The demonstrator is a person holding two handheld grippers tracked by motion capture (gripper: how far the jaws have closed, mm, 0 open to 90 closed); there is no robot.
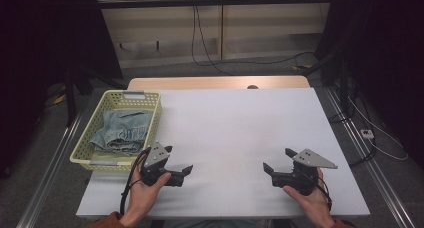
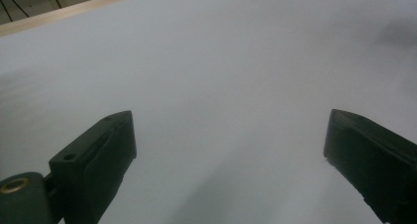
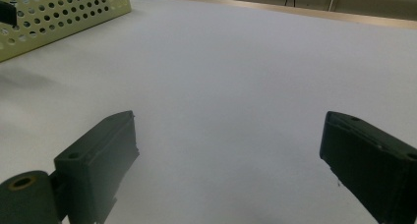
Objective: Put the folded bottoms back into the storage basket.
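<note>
left hand-held gripper [image 1: 178,163]: jaws wide apart, empty, just beside basket | right hand-held gripper [image 1: 275,160]: wide apart, empty, over white worktop [image 1: 235,128] | folded blue denim garment [image 1: 120,130]: inside pale yellow perforated plastic basket [image 1: 150,119], worktop's left edge | handling: probably soft, limp, rather heavy; pinch a thick top fold

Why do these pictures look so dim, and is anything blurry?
High view: the white table is lit, the room around it dark. Left gripper view: the close black jaws look soft, with a faint shadow at top right. Right gripper view: the basket is slightly blurred.
</note>
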